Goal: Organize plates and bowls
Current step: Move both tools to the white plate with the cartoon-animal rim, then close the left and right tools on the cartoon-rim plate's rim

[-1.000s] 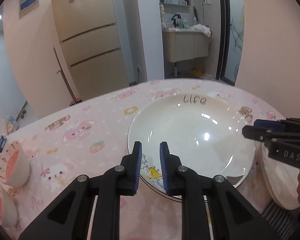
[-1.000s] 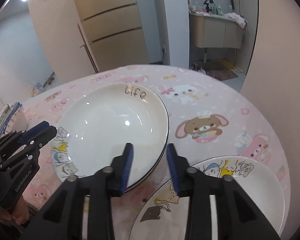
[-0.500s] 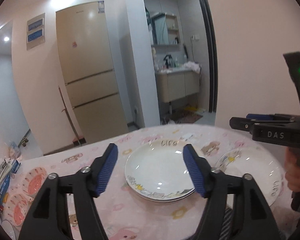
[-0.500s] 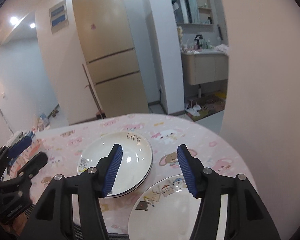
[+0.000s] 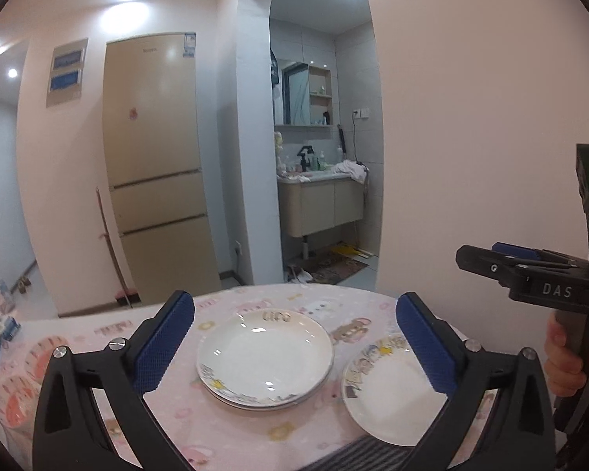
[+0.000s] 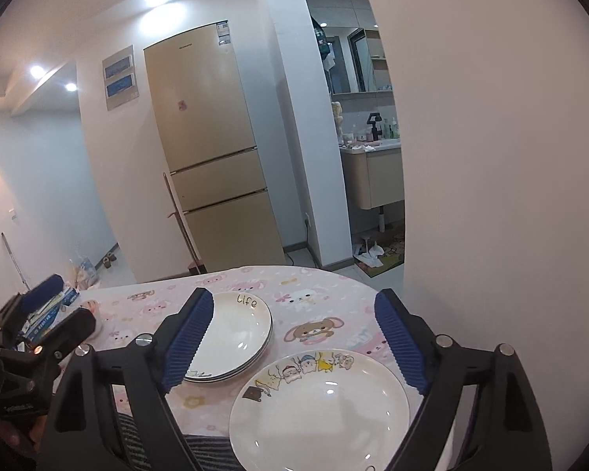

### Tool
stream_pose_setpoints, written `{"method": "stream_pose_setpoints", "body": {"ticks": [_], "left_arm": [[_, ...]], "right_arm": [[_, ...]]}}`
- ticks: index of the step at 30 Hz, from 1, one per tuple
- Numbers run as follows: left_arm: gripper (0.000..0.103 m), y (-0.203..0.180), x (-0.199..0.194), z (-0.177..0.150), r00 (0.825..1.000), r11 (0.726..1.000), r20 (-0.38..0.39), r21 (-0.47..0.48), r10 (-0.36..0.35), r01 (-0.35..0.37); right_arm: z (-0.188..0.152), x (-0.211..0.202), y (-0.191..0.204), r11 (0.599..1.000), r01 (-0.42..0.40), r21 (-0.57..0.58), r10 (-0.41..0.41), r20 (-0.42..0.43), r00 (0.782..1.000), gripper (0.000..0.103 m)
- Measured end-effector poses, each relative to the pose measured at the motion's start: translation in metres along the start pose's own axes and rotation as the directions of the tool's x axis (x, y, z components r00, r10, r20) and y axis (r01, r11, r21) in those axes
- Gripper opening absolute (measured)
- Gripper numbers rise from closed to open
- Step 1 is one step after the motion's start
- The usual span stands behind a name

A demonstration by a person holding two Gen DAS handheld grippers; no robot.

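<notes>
A stack of white plates (image 5: 265, 357), the top one marked "Life", sits on the pink cartoon tablecloth (image 5: 255, 428); it also shows in the right wrist view (image 6: 231, 339). A single white plate with cartoon animals (image 5: 388, 396) lies to its right, near the table's front edge, also in the right wrist view (image 6: 318, 408). My left gripper (image 5: 294, 349) is wide open and empty, held above and back from the stack. My right gripper (image 6: 294, 347) is wide open and empty, above the single plate. Pink-patterned bowls (image 5: 15, 404) sit at the far left.
Books and boxes (image 6: 51, 310) lie at the table's left end. A beige fridge (image 5: 157, 165) and a bathroom vanity (image 5: 320, 204) stand beyond the table. A wall (image 5: 471, 137) stands close on the right. A striped cloth (image 6: 137, 439) hangs at the front edge.
Both grippers have opened wide and pulled up and back from the plate stack. The top plate stays on the stack.
</notes>
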State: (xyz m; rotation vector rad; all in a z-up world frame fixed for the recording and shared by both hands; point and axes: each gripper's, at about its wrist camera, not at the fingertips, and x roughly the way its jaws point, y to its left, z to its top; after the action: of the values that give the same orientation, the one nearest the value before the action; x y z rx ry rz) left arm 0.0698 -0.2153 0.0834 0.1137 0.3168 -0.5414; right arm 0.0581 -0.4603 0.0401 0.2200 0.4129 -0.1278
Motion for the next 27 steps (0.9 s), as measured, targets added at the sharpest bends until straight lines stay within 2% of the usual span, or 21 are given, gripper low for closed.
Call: {"method": "stream_pose_setpoints", "body": {"ticks": [3, 6, 7, 10, 13, 15, 20, 22, 24, 27], "left_arm": [[0.103, -0.003, 0.012, -0.002, 0.997, 0.998, -0.070, -0.057, -0.032, 0.028], [0.103, -0.003, 0.028, -0.005, 0.987, 0.989, -0.142, -0.139, -0.074, 0.055], [0.103, -0.005, 0.034, -0.007, 0.983, 0.987, -0.160, -0.149, -0.088, 0.064], [0.103, -0.013, 0.051, -0.022, 0.975, 0.988, -0.214, -0.152, -0.063, 0.030], [0.102, -0.018, 0.071, -0.046, 0.955, 0.986, -0.280, -0.155, -0.100, 0.058], [0.100, -0.018, 0.080, -0.058, 0.948, 0.986, -0.299, -0.154, -0.111, 0.067], [0.098, -0.024, 0.089, -0.070, 0.944, 0.984, -0.296, -0.142, -0.149, 0.111], [0.098, -0.026, 0.093, -0.076, 0.939, 0.981, -0.300, -0.146, -0.167, 0.128], [0.095, -0.029, 0.098, -0.083, 0.930, 0.979, -0.319, -0.144, -0.182, 0.142], [0.086, -0.032, 0.108, -0.092, 0.908, 0.975, -0.366, -0.154, -0.206, 0.159]], "right_arm": [[-0.006, 0.000, -0.014, 1.000, 0.016, 0.014, -0.016, -0.026, 1.000, 0.086], [-0.018, 0.004, -0.028, 0.999, 0.034, 0.034, -0.032, -0.059, 0.998, 0.086], [-0.022, 0.006, -0.031, 0.999, 0.041, 0.036, -0.039, -0.067, 0.997, 0.086], [-0.033, 0.014, -0.041, 0.997, 0.067, 0.047, -0.062, -0.089, 0.994, 0.086], [-0.048, 0.024, -0.053, 0.994, 0.078, 0.077, -0.068, -0.128, 0.989, 0.086], [-0.058, 0.030, -0.060, 0.991, 0.092, 0.092, -0.078, -0.149, 0.986, 0.086], [-0.081, 0.043, -0.079, 0.984, 0.122, 0.128, -0.096, -0.189, 0.977, 0.086], [-0.090, 0.049, -0.085, 0.980, 0.129, 0.148, -0.097, -0.211, 0.973, 0.082], [-0.099, 0.057, -0.092, 0.976, 0.130, 0.174, -0.086, -0.238, 0.967, 0.079], [-0.109, 0.064, -0.098, 0.971, 0.125, 0.202, -0.068, -0.269, 0.961, 0.072]]}}
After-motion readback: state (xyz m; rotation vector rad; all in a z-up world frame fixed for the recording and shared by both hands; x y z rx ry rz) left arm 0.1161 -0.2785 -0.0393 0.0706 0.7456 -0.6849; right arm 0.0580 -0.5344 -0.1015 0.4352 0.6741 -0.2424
